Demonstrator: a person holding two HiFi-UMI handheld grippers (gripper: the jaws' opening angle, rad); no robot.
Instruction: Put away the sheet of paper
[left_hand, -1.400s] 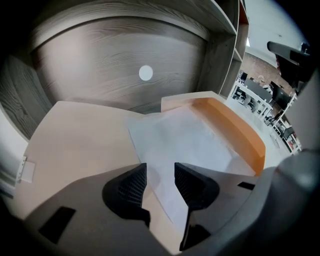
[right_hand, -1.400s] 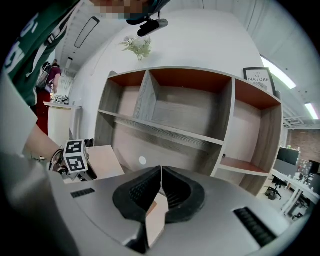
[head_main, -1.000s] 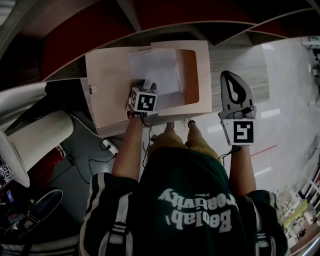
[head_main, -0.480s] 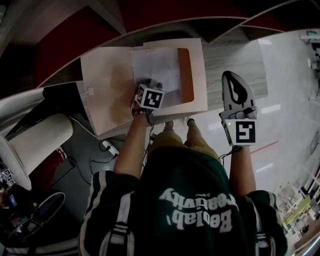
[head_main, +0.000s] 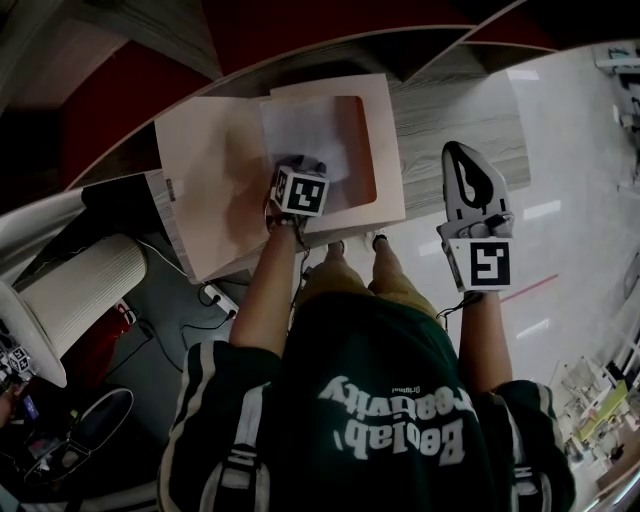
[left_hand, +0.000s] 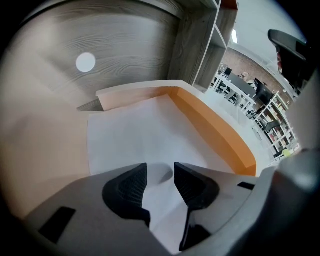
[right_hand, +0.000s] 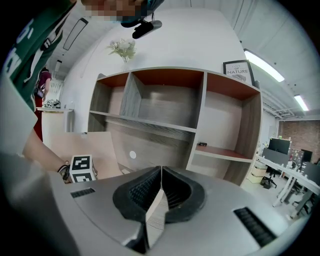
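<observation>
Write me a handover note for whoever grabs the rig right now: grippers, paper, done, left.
Left gripper: jaws apart, low over the sheet of paper; not clamped on it as far as I can tell.
Right gripper: jaws together, empty, held off to the right, away from the box.
Sheet of paper: lying inside the open box on the table, against its orange inner wall.
Lid: folded open to the left.
Done: the sheet is in the box.
Left: lift the left gripper clear, then probably close the lid.
</observation>
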